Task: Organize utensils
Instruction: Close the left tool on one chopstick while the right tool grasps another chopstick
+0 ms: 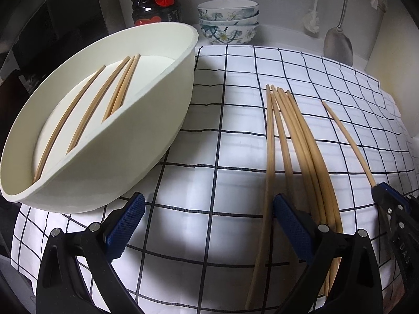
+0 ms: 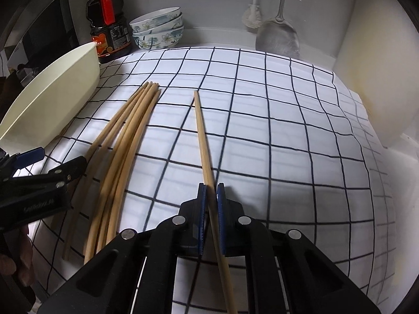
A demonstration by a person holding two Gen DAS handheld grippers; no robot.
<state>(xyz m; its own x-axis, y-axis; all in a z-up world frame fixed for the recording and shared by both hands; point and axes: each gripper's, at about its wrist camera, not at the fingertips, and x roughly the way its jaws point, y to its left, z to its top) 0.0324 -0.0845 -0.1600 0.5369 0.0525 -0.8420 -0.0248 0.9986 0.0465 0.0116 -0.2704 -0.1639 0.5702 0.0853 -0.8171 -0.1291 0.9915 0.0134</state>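
My right gripper (image 2: pixel 211 191) pinches one chopstick (image 2: pixel 202 133) between its blue pads. My left gripper (image 1: pixel 209 209) is spread wide over the checked cloth (image 1: pixel 235 136). A bunch of chopsticks (image 1: pixel 293 141) lies beside it. More sit in the white tray (image 1: pixel 146 120). Farther back I see bowls (image 1: pixel 227 23), a sauce bottle (image 2: pixel 110 31) and a spatula (image 2: pixel 277 36) on the wall.

Tray (image 1: pixel 146 141) left on cloth (image 1: pixel 230 136), chopstick bundle (image 1: pixel 293 141) right, bowls (image 1: pixel 228 22) behind.
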